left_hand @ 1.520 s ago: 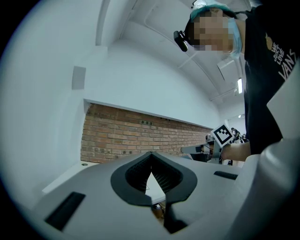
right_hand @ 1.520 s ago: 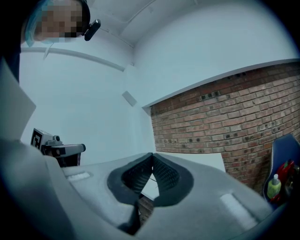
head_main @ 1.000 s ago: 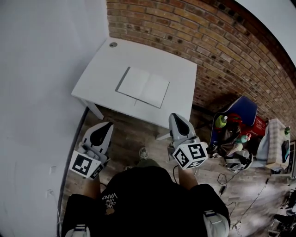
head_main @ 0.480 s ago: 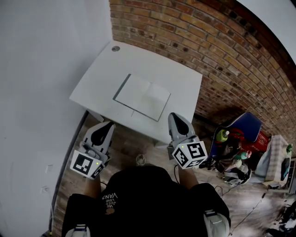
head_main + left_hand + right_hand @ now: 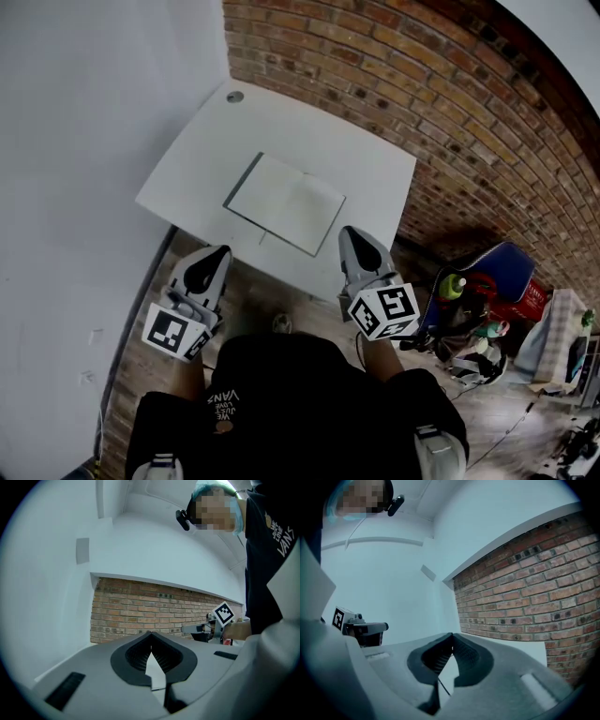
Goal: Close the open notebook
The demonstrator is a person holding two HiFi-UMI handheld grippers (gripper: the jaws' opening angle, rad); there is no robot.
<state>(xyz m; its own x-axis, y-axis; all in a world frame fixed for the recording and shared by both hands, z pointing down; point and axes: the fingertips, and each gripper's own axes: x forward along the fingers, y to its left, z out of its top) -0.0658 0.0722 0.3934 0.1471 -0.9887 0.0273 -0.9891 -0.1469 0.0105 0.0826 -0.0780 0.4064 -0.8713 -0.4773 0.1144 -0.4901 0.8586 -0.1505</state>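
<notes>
The person wears a black T-shirt (image 5: pixel 281 394) with white lettering (image 5: pixel 223 403) low on its front. The left gripper (image 5: pixel 218 253) and right gripper (image 5: pixel 349 234) are pale grey moulded shells with dark ribbed fingers (image 5: pixel 164 656), each carrying a white cube (image 5: pixel 384 312) of black square markers.

One white square table (image 5: pixel 361 155) is in view, with one small round grey cap (image 5: pixel 234 96) set in its far corner. There is one open notebook with pale blank pages and a dark cover edge (image 5: pixel 284 202). There are two grey hand-held grippers, the left gripper (image 5: pixel 221 251) and the right gripper (image 5: pixel 349 232) (each carries one black-and-white marker cube, so two cubes). One red-brick wall (image 5: pixel 422 84) and one person complete the count.
</notes>
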